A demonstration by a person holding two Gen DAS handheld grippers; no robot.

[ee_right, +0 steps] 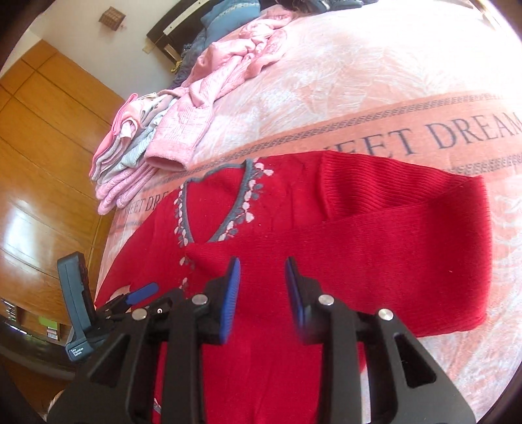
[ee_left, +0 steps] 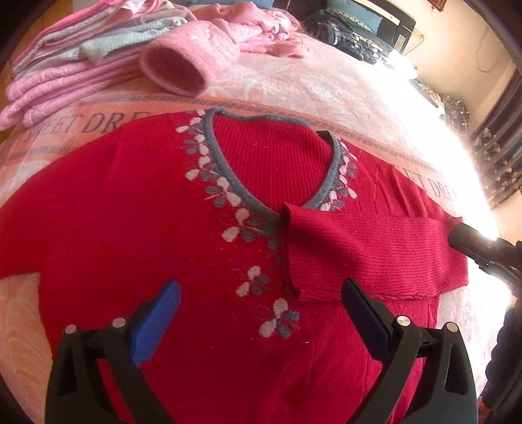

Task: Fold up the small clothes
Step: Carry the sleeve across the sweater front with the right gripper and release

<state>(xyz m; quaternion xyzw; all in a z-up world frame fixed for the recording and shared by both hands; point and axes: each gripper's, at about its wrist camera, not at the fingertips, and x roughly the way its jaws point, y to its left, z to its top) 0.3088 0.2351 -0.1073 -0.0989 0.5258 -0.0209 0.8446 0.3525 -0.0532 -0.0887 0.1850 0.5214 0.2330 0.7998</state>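
A red knit sweater with a grey V-neck and white-grey flowers lies flat, front up, on the pink bedspread. Its right sleeve is folded across the chest, cuff near the neckline. My left gripper hovers wide open above the lower chest, holding nothing. In the right wrist view the same sweater shows the folded sleeve doubled back at the right. My right gripper hangs above the sleeve with a narrow gap between its blue pads, nothing in them. The left gripper shows at the lower left.
A stack of folded pink and pale clothes sits at the far left of the bed, with a pink sweater draped over it. More pink garments lie further back. Dark clothes and a headboard are behind; wooden wardrobe doors stand left.
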